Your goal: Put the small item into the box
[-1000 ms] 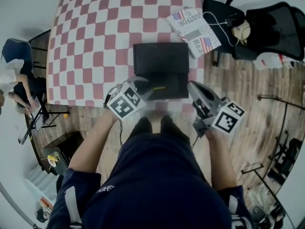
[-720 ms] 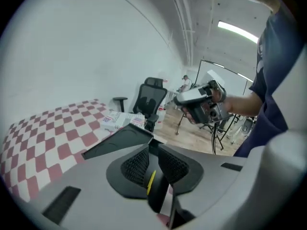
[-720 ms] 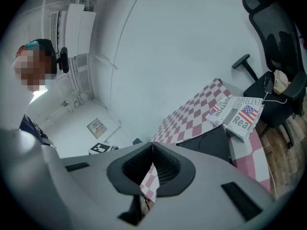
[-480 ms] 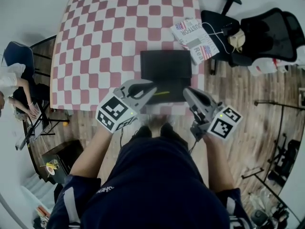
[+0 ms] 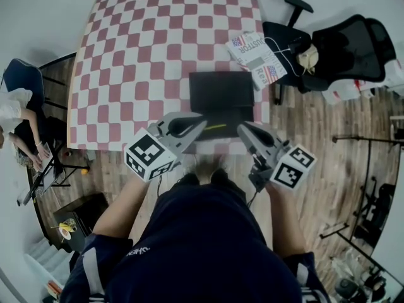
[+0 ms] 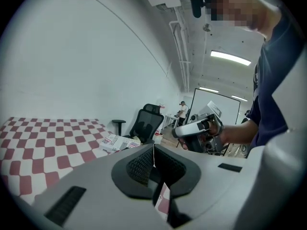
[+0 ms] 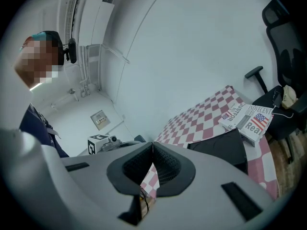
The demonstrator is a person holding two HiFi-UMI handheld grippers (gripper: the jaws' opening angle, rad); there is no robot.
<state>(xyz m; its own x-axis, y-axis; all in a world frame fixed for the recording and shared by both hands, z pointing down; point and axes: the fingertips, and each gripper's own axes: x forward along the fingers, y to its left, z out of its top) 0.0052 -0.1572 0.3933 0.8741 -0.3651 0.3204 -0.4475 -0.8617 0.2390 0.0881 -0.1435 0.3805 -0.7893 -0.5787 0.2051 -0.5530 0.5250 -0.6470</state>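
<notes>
Seen from above, at the far left edge, another person (image 5: 11, 111) sits by a dark chair on the wooden floor (image 5: 328, 131). To the right of that lies a tabletop (image 5: 126, 55) covered in red and white checks.

The left gripper (image 5: 199, 122) is held over the near edge of the tabletop, and its tips point toward the box. Its own view shows that the jaws have just been closing. The black ribbed pads now meet in a thin line, with nothing between them.

Next comes the black box (image 5: 221, 90), which sits flat on the near right part of the tabletop. A thin yellowish small item (image 5: 214, 127) lies on the near part of the box, between the tips of the two grippers and apart from both. Whether it rests inside a compartment cannot be told.

The right gripper (image 5: 242, 129) is raised just beside the box's near right corner. Its jaws are pressed together and hold nothing.

Further right, a stack of printed magazines (image 5: 257, 50) rests on the tabletop's right edge, just behind the box. A black office chair (image 5: 344, 40) stands on the floor beyond it.
</notes>
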